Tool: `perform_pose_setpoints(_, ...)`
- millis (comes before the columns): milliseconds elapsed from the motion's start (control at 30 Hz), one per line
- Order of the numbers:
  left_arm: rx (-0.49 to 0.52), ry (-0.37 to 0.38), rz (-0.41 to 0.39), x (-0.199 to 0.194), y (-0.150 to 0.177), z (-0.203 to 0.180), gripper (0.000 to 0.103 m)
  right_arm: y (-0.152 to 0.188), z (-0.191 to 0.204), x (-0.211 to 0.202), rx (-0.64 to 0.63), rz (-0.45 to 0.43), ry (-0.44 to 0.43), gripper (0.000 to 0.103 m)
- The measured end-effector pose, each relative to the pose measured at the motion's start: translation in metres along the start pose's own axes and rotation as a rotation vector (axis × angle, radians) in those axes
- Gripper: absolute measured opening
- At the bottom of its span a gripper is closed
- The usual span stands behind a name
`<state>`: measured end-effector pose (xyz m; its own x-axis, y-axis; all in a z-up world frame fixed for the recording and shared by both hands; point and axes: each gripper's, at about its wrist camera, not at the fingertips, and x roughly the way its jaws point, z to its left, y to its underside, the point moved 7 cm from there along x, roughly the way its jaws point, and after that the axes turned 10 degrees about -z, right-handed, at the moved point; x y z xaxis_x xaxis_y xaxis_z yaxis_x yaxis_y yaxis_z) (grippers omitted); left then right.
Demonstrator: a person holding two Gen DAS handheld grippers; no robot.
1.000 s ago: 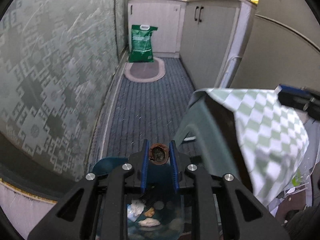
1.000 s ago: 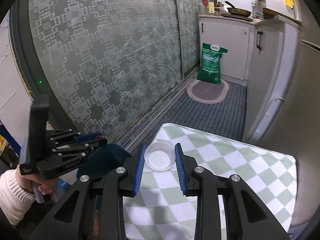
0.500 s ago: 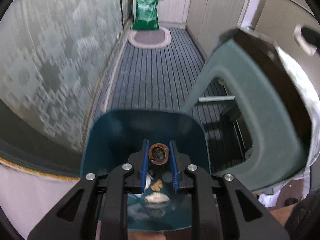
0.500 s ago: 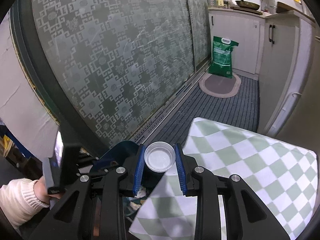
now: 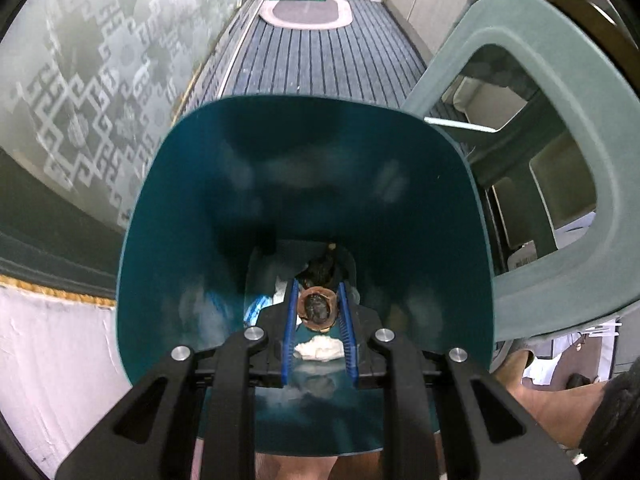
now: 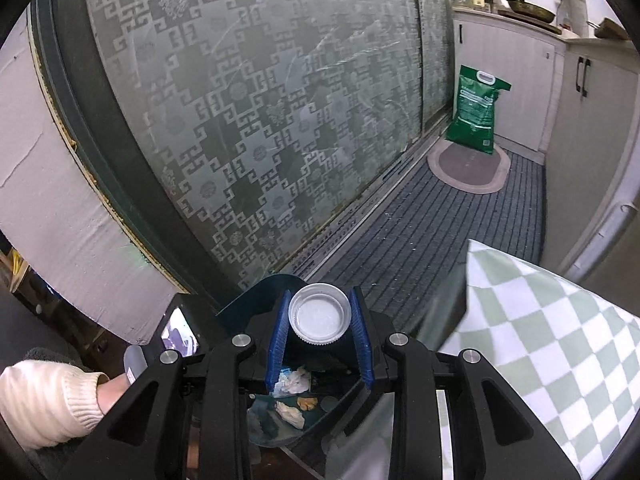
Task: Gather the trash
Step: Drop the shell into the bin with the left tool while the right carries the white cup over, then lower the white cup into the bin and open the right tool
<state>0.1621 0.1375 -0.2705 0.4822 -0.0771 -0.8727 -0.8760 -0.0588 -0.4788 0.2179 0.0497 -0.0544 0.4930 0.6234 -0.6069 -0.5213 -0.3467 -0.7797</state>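
Since your left hand-held gripper (image 5: 317,309) pinches the nutshell (image 5: 317,307) straight over the bin (image 5: 248,184), the drop lies directly below. Your right hand-held gripper (image 6: 319,320) pinches the cap (image 6: 319,314) just above the bin's far rim, short of the opening.

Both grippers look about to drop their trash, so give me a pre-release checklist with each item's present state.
1. Left gripper shut on the brown walnut-like shell: ok.
2. Shell over the mouth of the dark teal plastic bin, pointing down inside it: ok.
3. Right gripper shut on the round white plastic bottle cap: ok.
4. Cap directly over the bin opening rather than its far rim: cannot tell.
5. Bin has room; only a few scraps such as the crumpled white tissue lie on its bottom: ok.
6. Green-and-white checked tablecloth clear of the right gripper: ok.
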Motion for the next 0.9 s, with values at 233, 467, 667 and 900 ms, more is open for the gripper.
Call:
perform_pose_setpoints(233, -0.015, 0.001, 0.034, 0.01, 0.014, 0.011, 0.026, 0.003, 0.011, 0.018, -0.009, 0.031, -0.014, 0.03)
perform_pose_setpoints(467, -0.012, -0.004, -0.015, -0.012, 0.006, 0.02, 0.029, 0.013, 0.018, 0.036, -0.024, 0.073, -0.006, 0.03)
perform_pose_setpoints(667, -0.009, -0.008, -0.105, -0.048, -0.009, 0.025, 0.025, 0.029, 0.023, 0.056, -0.031, 0.125, 0.007, 0.03)
perform_pose_setpoints(900, -0.02, -0.04, -0.282, -0.115, -0.041, 0.032, 0.022, 0.049, 0.032, 0.077, -0.057, 0.18, 0.0, 0.03)
